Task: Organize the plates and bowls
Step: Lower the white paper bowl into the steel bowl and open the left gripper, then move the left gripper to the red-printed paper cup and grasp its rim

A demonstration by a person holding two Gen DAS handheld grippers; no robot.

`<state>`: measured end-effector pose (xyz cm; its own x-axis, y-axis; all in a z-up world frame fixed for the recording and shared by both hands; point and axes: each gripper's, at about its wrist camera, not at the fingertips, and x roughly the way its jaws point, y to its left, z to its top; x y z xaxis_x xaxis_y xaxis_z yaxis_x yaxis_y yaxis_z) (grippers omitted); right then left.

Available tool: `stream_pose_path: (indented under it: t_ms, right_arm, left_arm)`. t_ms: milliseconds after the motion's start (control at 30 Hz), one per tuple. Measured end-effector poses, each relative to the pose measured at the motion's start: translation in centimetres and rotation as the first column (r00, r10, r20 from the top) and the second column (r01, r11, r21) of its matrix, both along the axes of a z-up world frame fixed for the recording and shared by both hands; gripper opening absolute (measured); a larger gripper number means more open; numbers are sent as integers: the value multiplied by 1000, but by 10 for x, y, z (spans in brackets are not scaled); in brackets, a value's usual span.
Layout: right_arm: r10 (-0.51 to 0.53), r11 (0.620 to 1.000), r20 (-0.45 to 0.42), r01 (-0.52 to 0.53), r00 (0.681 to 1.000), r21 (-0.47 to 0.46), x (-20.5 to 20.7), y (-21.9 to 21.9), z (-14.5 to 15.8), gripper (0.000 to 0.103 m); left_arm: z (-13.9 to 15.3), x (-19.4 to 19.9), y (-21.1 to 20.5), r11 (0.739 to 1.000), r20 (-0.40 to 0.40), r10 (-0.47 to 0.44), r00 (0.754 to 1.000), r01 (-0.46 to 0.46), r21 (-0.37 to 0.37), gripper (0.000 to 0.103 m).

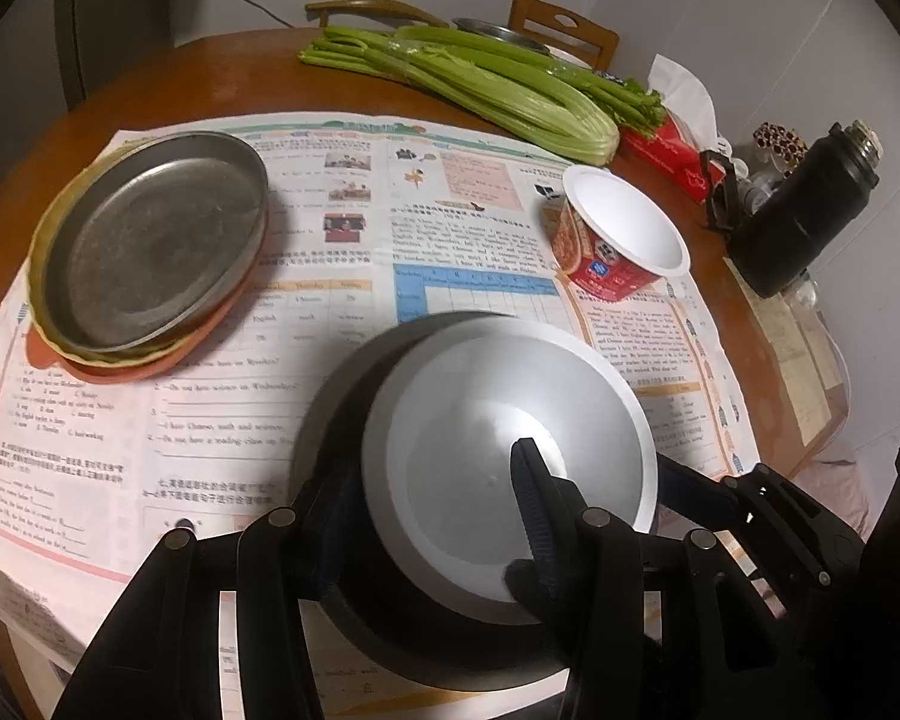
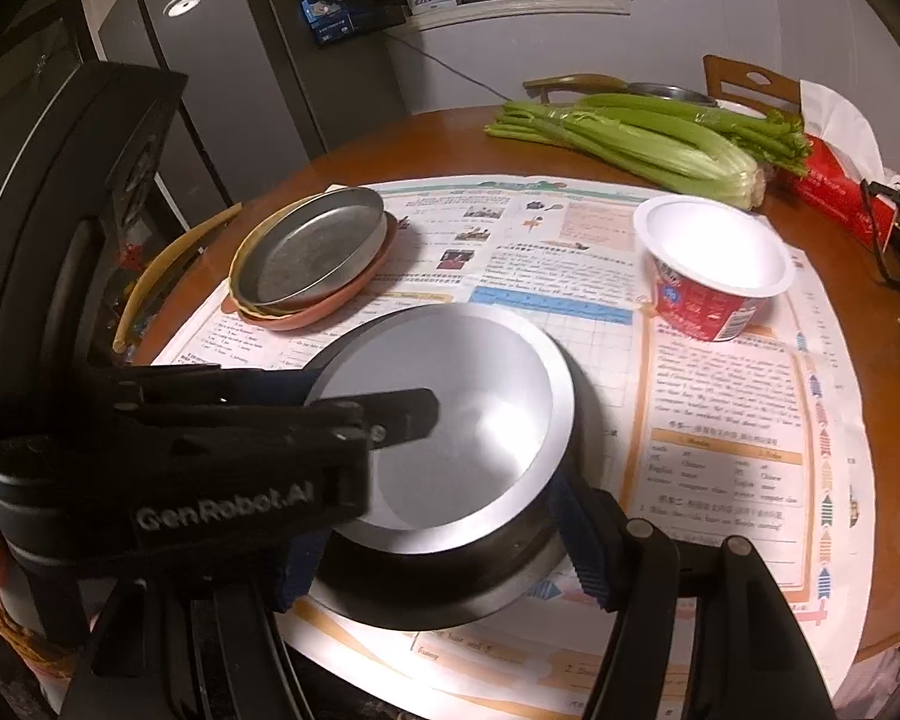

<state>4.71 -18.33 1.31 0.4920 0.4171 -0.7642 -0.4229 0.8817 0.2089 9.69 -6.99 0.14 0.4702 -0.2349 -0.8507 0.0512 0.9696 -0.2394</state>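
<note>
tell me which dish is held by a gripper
The metal bowl: the left gripper pinches its rim, one finger inside. The paper cup and plate stack sit untouched.

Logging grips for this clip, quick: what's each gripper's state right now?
Left gripper: closed on the wall of the silver metal bowl, one finger inside.
Right gripper: closed across the same bowl's dark outer sides.

Round wooden table (image 1: pixel 150 78) covered by printed newspaper sheets (image 1: pixel 342 204). Celery bunch (image 1: pixel 510 96) at the far edge, beside a red tissue box (image 1: pixel 666 150). Black flask (image 1: pixel 804 216) near the wall; dark refrigerator (image 2: pixel 258 60) behind.
</note>
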Motion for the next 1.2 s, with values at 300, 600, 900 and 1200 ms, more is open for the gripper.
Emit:
stream_pose_path:
  t_ms: [300,600,900,1200]
  right_arm:
    - [-18,1000,27,18,999,9,-2,-9,8,68]
    - [-37,999,69,35,997,36,-6,-14,21,68]
    - [-64,994,131,52,989,92,-11,-22,41,68]
    - [-126,989,232,103,965,106,-14,-32,72,68]
  left_arm:
    - [11,-4,6,1000,30,8,1000,-8,-6,51]
    - [39,-21,14,1000,109,20,994,-18,-18,51]
    - [56,-33,25,999,155,42,987,-39,-24,51]
    - [72,-42,42,997,201,71,977,-64,-41,51]
